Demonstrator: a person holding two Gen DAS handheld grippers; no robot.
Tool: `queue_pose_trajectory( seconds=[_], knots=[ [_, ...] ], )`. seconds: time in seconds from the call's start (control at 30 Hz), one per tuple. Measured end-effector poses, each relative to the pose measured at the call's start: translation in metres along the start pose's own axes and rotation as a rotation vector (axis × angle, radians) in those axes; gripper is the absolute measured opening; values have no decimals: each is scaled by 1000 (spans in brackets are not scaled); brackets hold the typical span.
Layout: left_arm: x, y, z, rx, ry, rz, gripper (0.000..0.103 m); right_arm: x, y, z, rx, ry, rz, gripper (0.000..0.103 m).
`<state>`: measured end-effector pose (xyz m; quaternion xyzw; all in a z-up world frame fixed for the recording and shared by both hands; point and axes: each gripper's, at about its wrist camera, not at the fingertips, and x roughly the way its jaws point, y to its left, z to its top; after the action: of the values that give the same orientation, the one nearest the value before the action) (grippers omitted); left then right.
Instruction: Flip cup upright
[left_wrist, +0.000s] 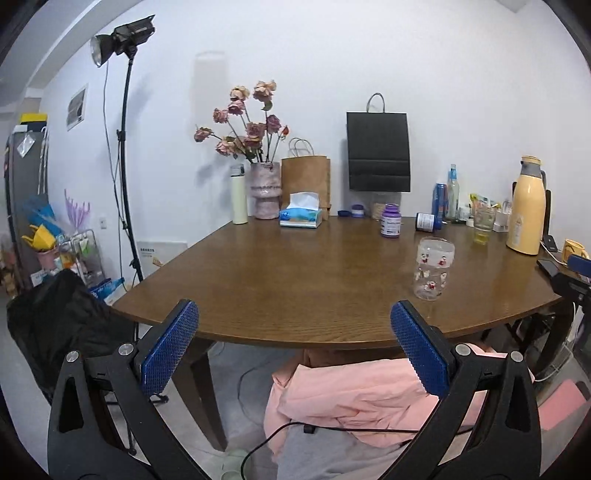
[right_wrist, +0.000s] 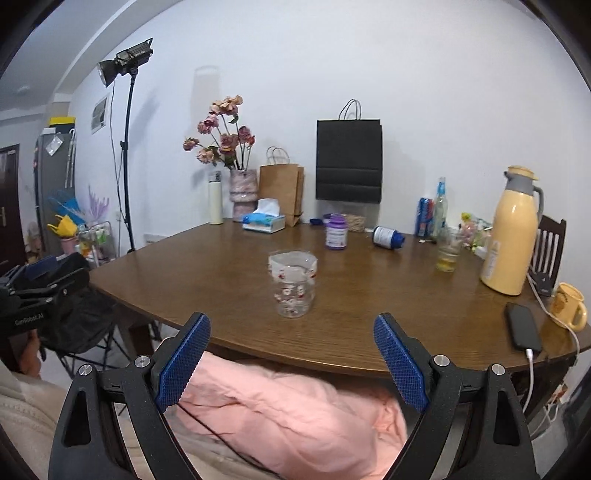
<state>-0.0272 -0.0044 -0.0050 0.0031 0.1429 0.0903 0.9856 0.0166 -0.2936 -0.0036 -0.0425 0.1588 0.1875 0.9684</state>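
A clear glass cup with small red cartoon prints stands on the brown wooden table, wider end up. In the right wrist view the cup is straight ahead, near the table's front edge. My left gripper is open and empty, held off the table's front edge, left of the cup. My right gripper is open and empty, just short of the table edge and in line with the cup.
At the back stand a flower vase, tissue box, paper bags, purple bottle, and a blue bottle on its side. At right are a drinking glass, yellow thermos, phone and yellow mug.
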Motion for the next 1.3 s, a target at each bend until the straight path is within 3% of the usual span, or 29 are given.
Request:
queue_pose_trajectory(
  seconds=[1.3],
  knots=[
    [-12, -6, 1, 17, -45, -1, 103, 5, 9, -1, 22, 14, 29, 94]
  ],
)
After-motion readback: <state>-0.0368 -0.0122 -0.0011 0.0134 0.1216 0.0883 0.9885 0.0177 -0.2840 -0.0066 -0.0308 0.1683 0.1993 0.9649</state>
